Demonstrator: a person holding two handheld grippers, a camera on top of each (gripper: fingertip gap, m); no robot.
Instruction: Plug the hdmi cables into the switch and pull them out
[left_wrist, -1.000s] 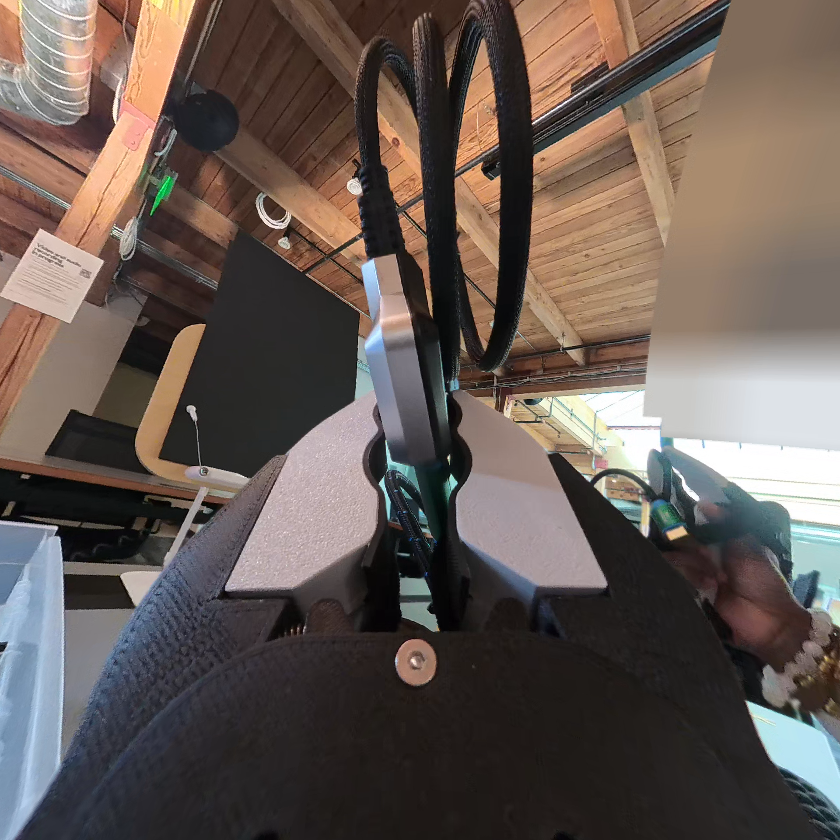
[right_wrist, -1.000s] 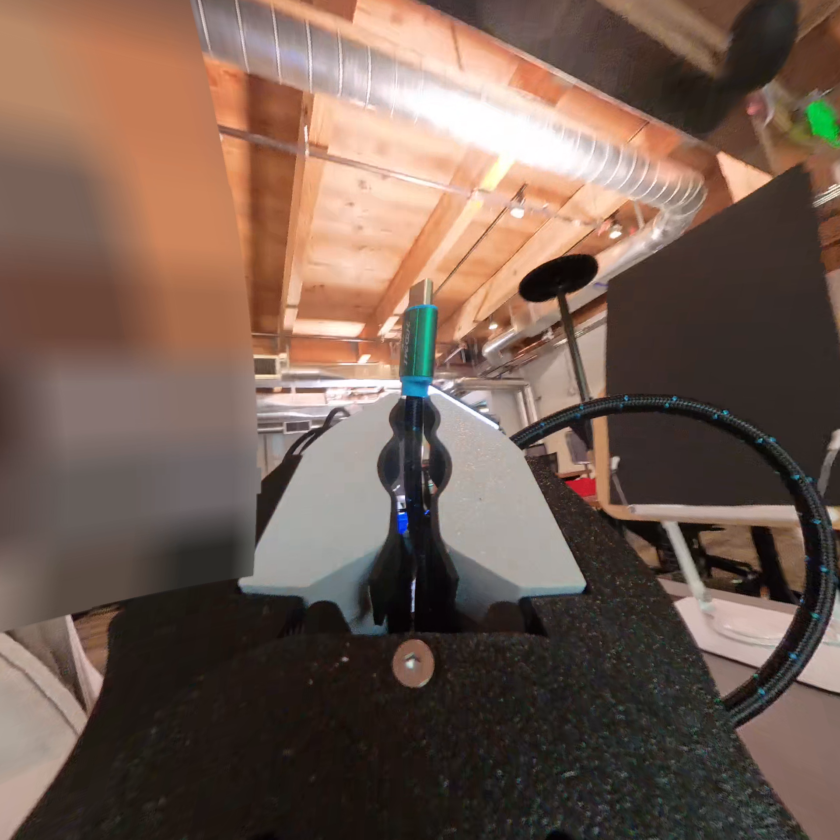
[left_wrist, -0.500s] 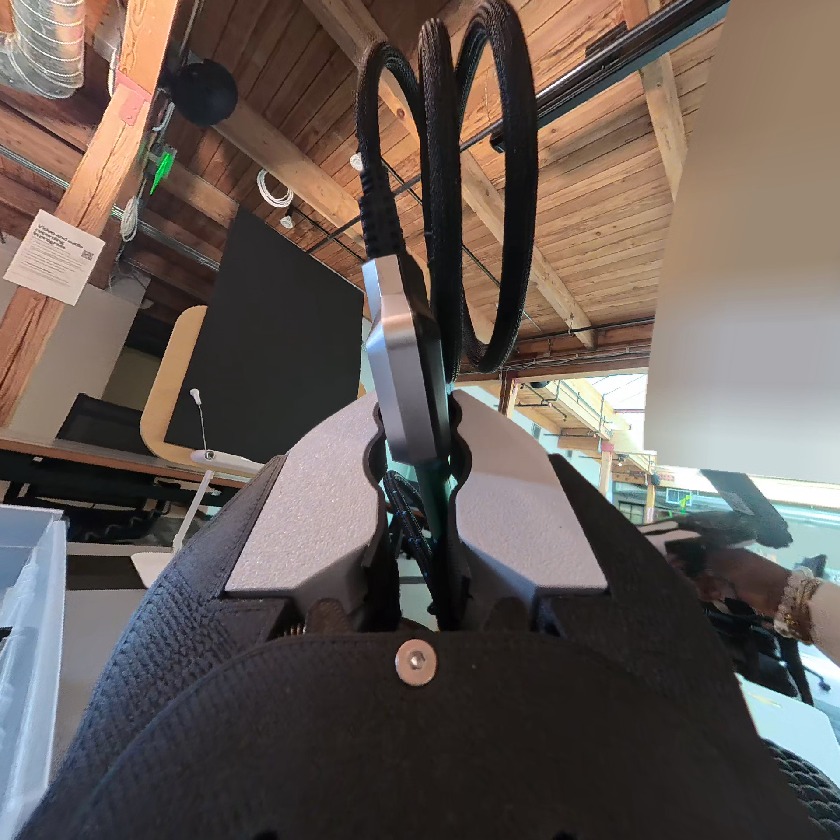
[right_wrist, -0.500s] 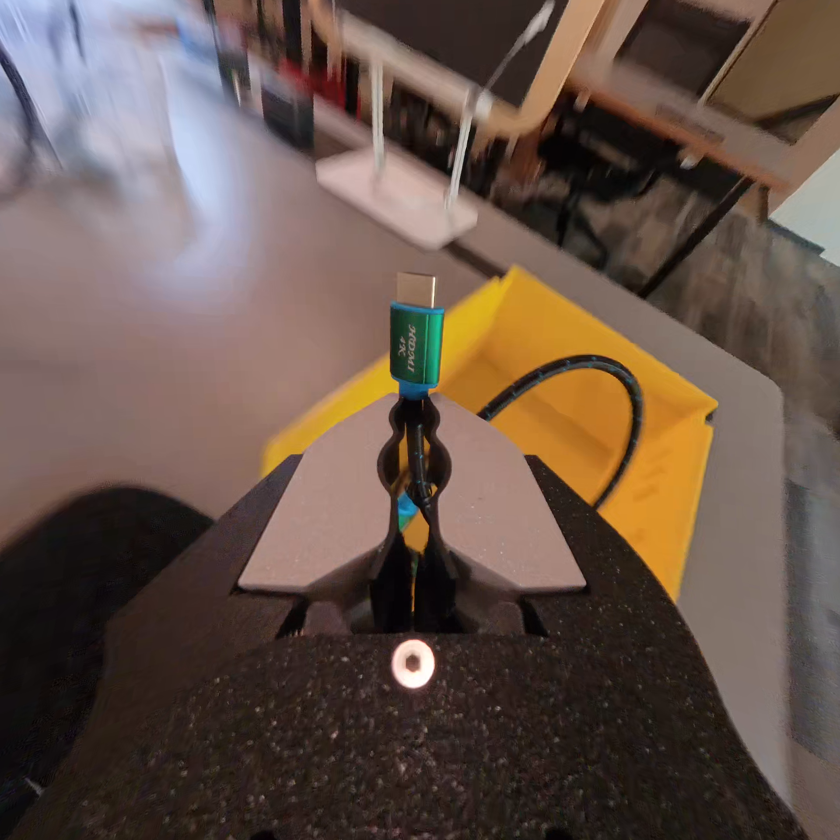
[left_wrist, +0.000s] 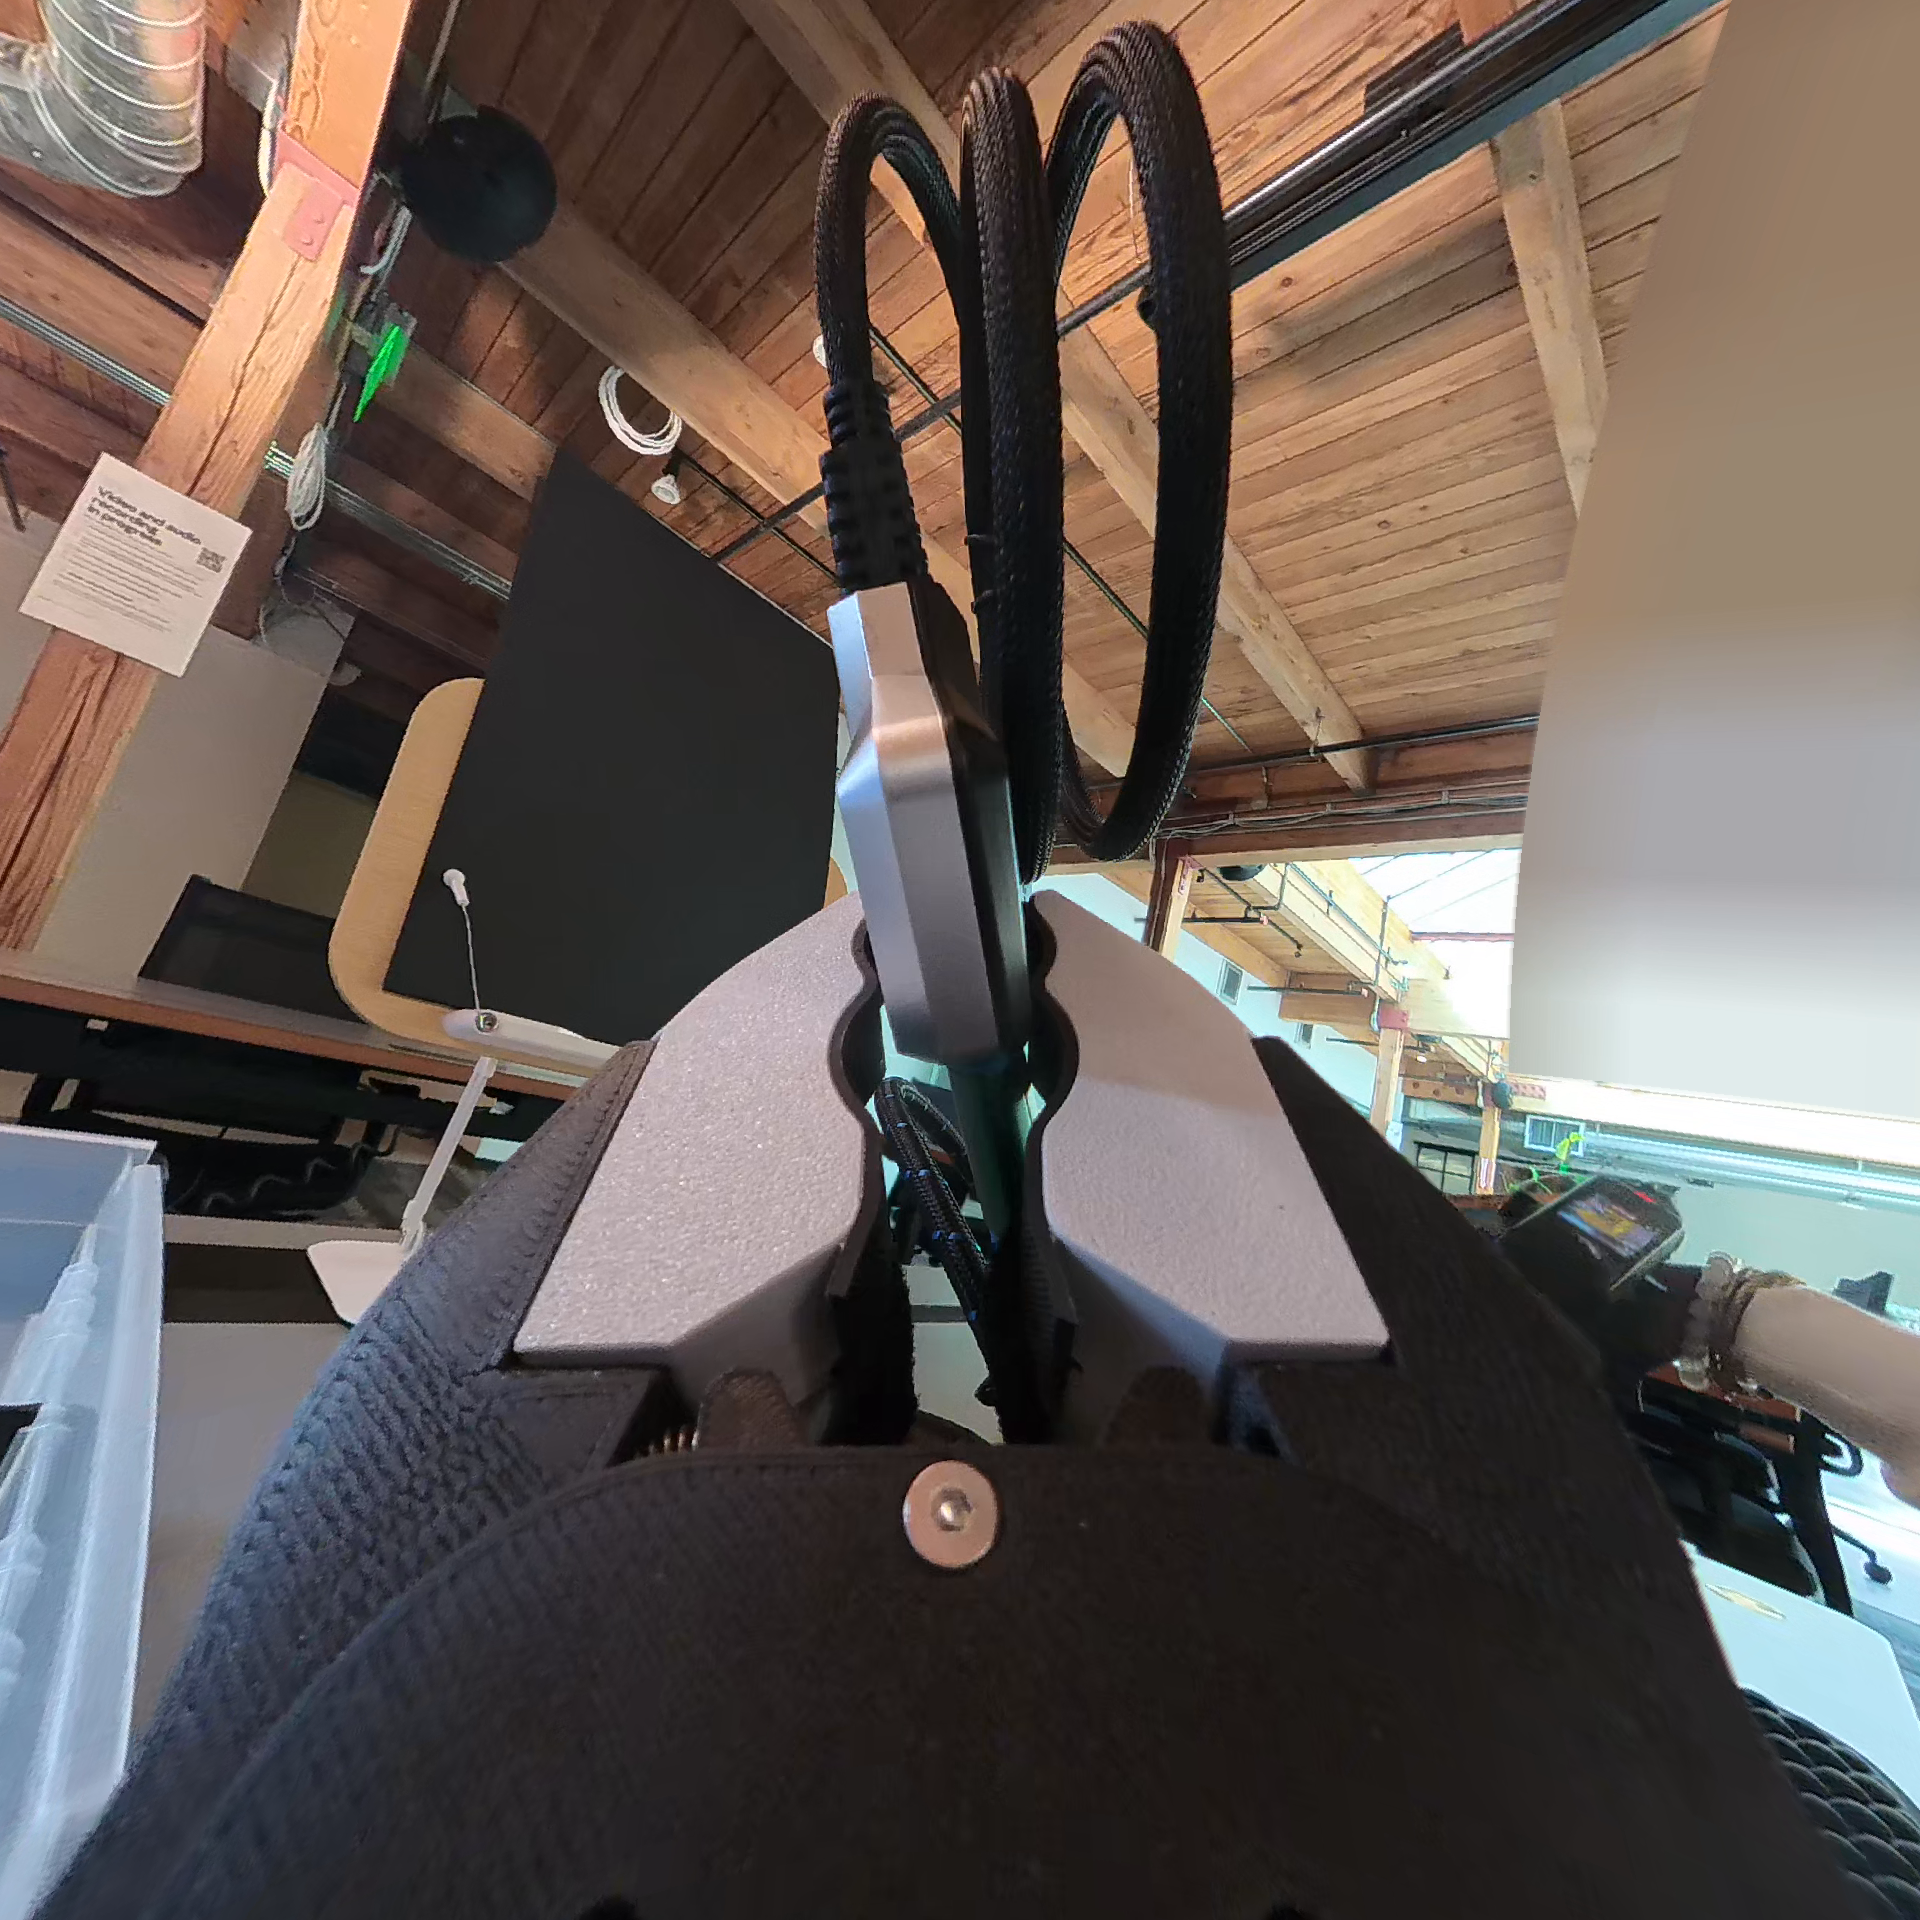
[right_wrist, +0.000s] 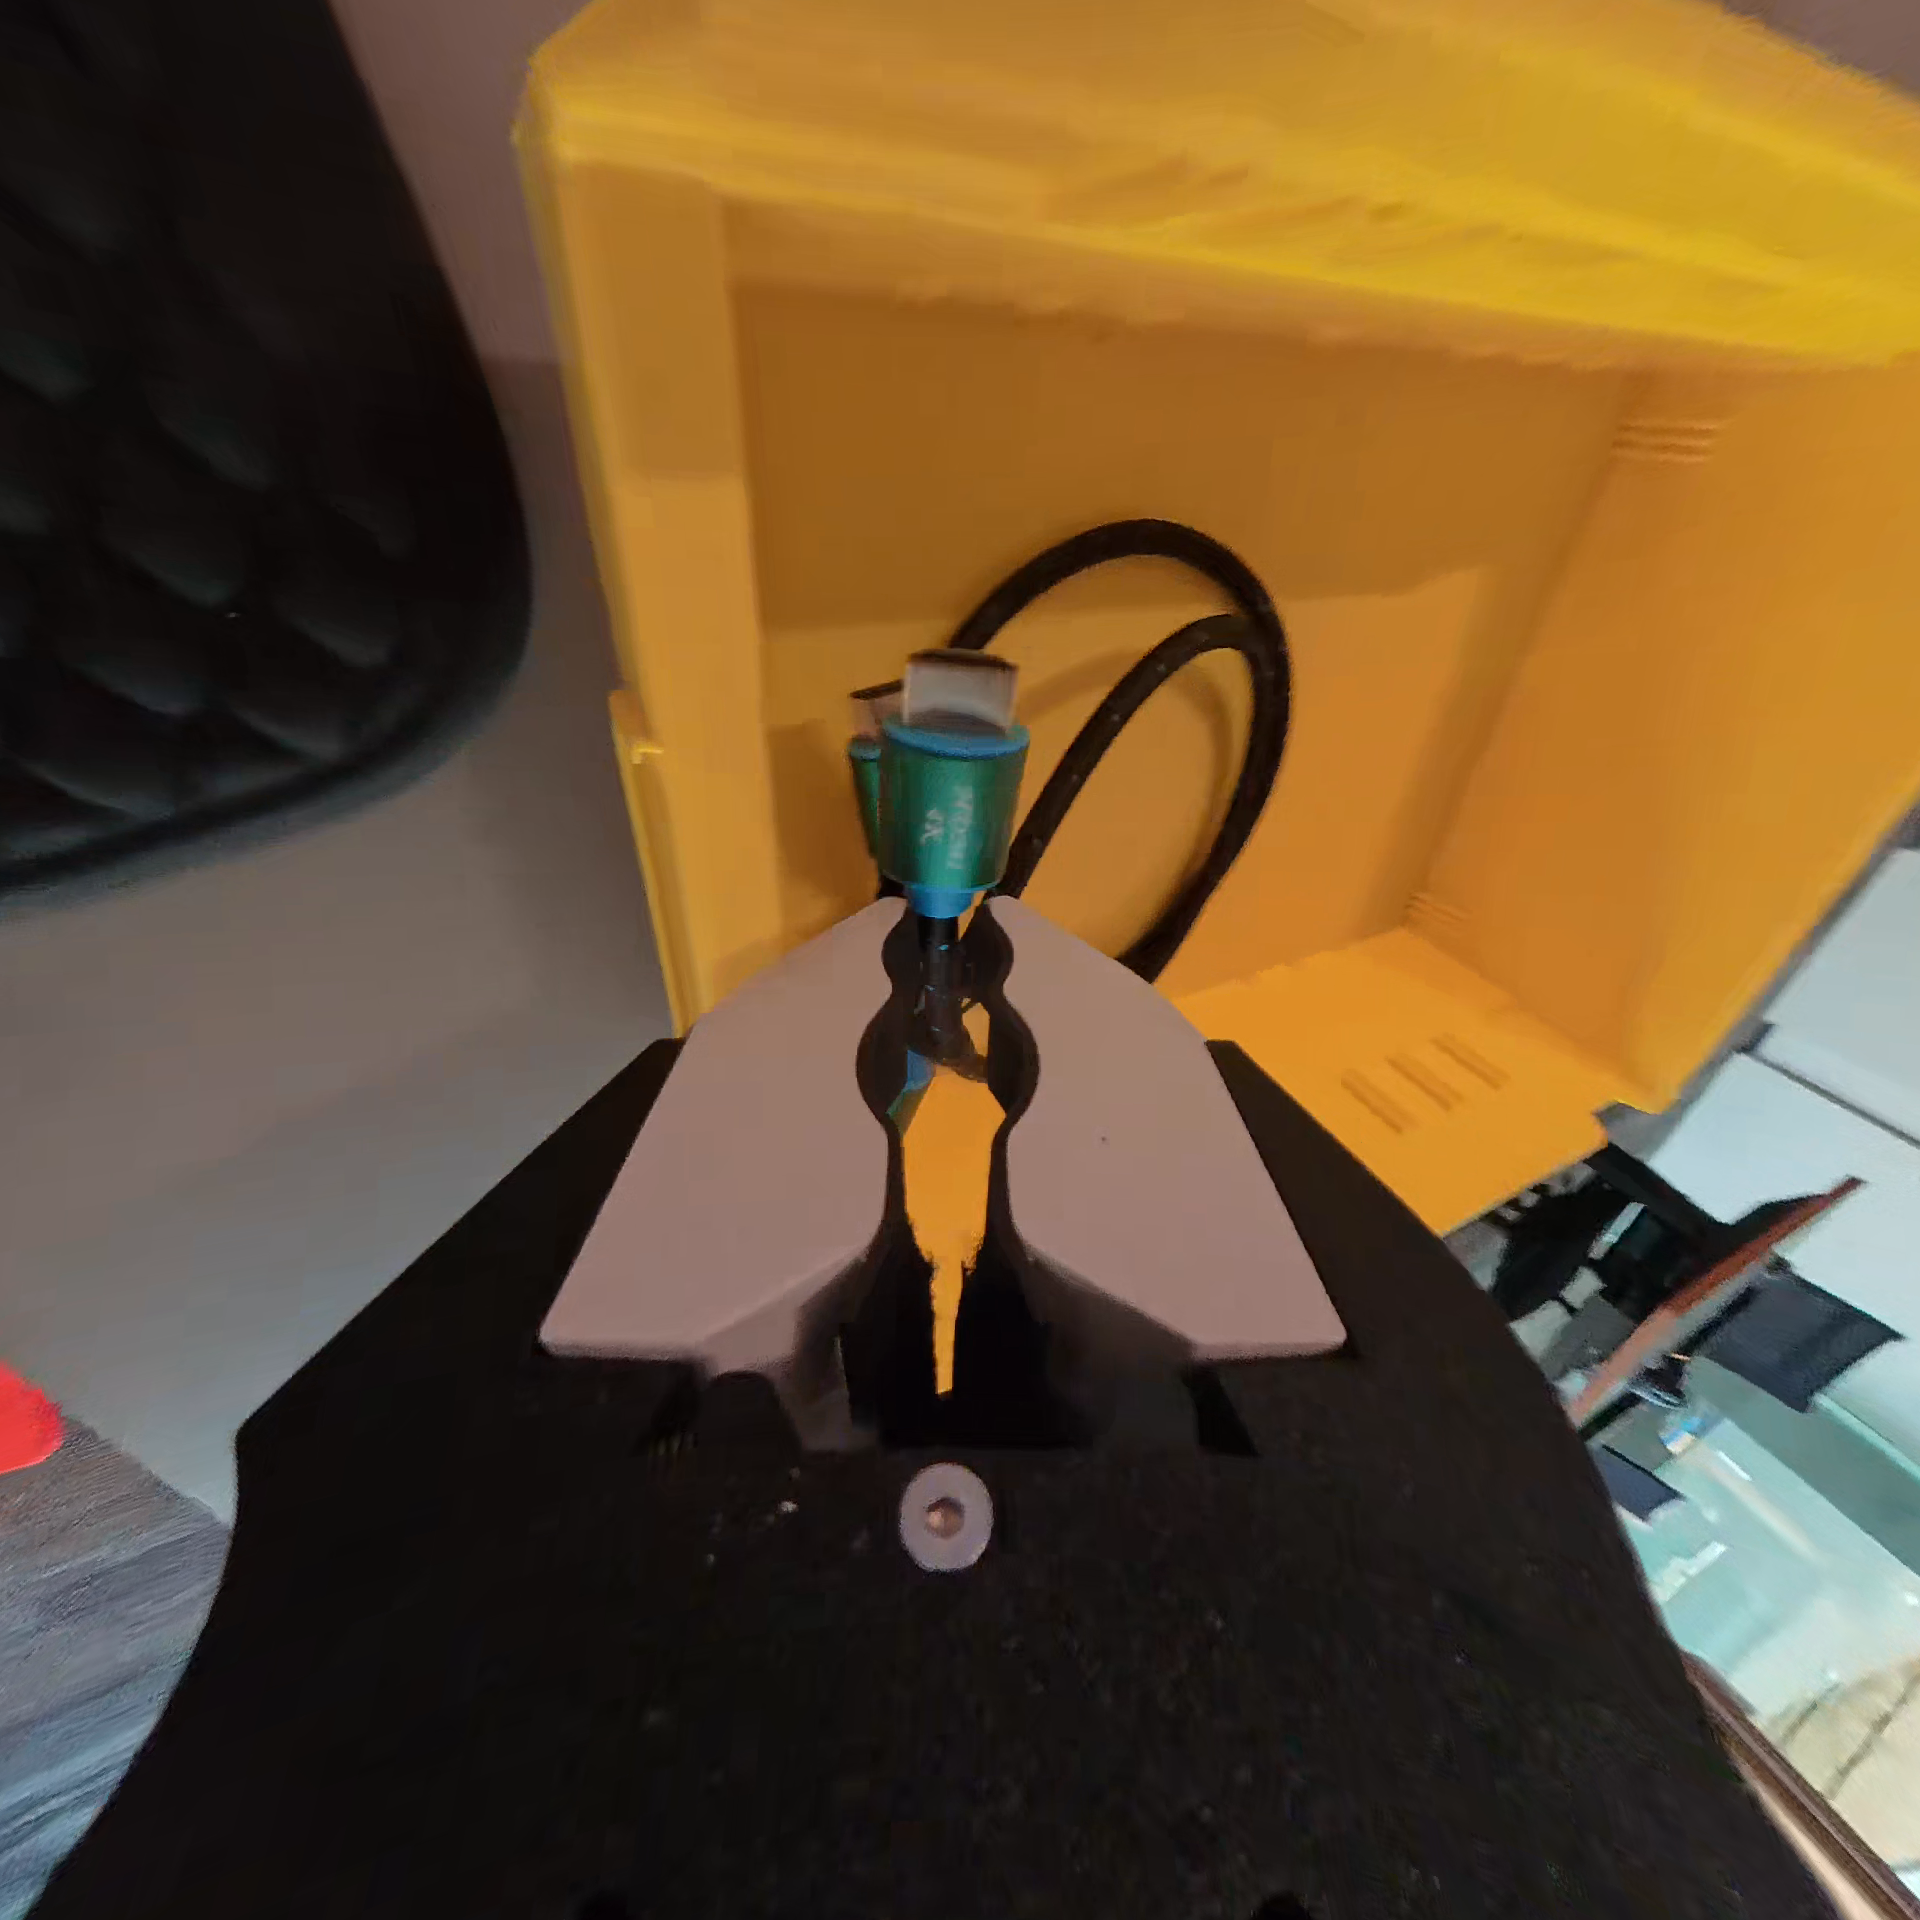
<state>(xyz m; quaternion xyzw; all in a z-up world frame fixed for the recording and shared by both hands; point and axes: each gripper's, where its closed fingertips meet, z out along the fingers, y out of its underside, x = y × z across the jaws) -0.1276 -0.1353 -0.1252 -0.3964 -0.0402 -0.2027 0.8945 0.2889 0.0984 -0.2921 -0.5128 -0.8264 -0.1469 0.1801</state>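
1. Right gripper (right_wrist: 943, 914) now points down into a yellow bin (right_wrist: 644, 436); 1.0 s ago it faced the ceiling, 0.5 s ago the bin lay farther ahead. View is motion-blurred.
2. Its jaws are narrow, clamped on the braided cable just below a green plug (right_wrist: 951, 805), which stands upright above the tips with its metal end toward the bin.
3. A second green plug (right_wrist: 864, 758) shows just behind the first; a black cable loop (right_wrist: 1236, 665) lies inside the bin.
4. Left gripper (left_wrist: 951, 956) is unchanged from the earlier frames: aimed up, jaws closed on the grey switch (left_wrist: 914, 831), held edge-on and slightly tilted.
5. The switch's black cable (left_wrist: 1143, 436) coils in loops above it. A green plug shaft sits below the switch between the jaws; whether it is seated in a port, cannot tell.
6. In the left view, the person's wrist (left_wrist: 1808, 1351) sits lower at right than before.
7. Surface: grey table (right_wrist: 312, 1039) under the bin.
8. Room: wood ceiling (left_wrist: 1403, 468), dark panel (left_wrist: 623, 748), clear tub (left_wrist: 73, 1351) at left.
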